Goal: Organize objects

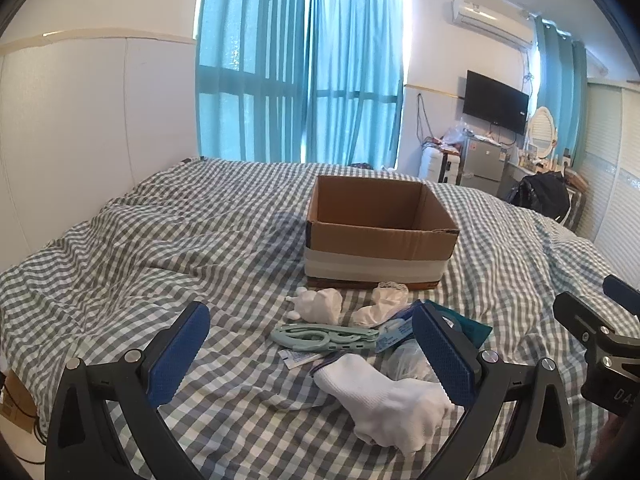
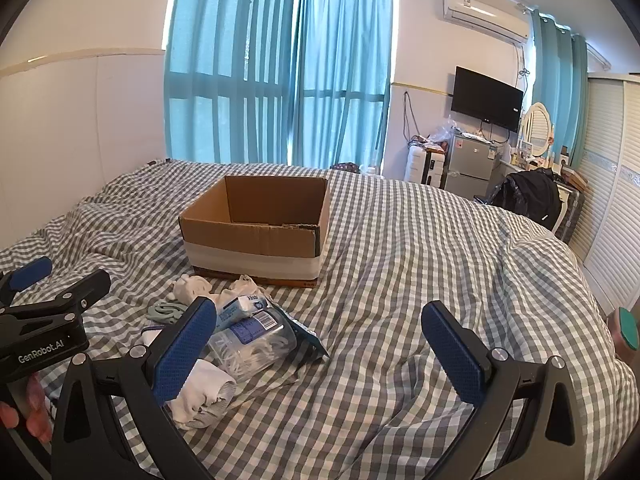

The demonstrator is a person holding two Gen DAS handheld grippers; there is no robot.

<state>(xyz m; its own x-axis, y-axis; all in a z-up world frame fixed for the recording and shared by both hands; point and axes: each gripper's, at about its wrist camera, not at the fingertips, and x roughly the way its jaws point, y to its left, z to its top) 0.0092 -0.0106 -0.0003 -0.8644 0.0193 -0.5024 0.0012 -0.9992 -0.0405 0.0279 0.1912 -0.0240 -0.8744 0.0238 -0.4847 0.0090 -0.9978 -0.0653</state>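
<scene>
Progress on the tidying looks to be nil: the cardboard box (image 1: 380, 232) sits open on the checked bed (image 1: 160, 240), no item shows above its near wall, though its floor is hidden from both views. Everything to be sorted lies in one loose heap just in front of the box, at about 6 o'clock from it.

In the left wrist view, the heap holds a white sock (image 1: 384, 400) nearest the camera, its long axis running from 10 o'clock to 4 o'clock with the cuff at the upper left. Beyond it lies a pale green folding hanger (image 1: 320, 336), long axis nearly level, from 9 o'clock to 3 o'clock. A small white toy figure (image 1: 316, 304) and a crumpled white lace-edged cloth (image 1: 384, 300) rest closest to the box. In the right wrist view, a clear plastic packet (image 2: 256, 340) of white items lies with its long axis from 8 o'clock to 2 o'clock, a blue and white tissue pack (image 2: 240, 306) just behind it.

The left hand-held gripper (image 1: 312, 356) hovers over the heap, jaws spread wide and grasping nothing, the sock and hanger between its fingers. The right hand-held gripper (image 2: 320, 352) is likewise released and empty, its span over bare bedding at 3 o'clock of the heap.

All pieces remain to be boxed.
</scene>
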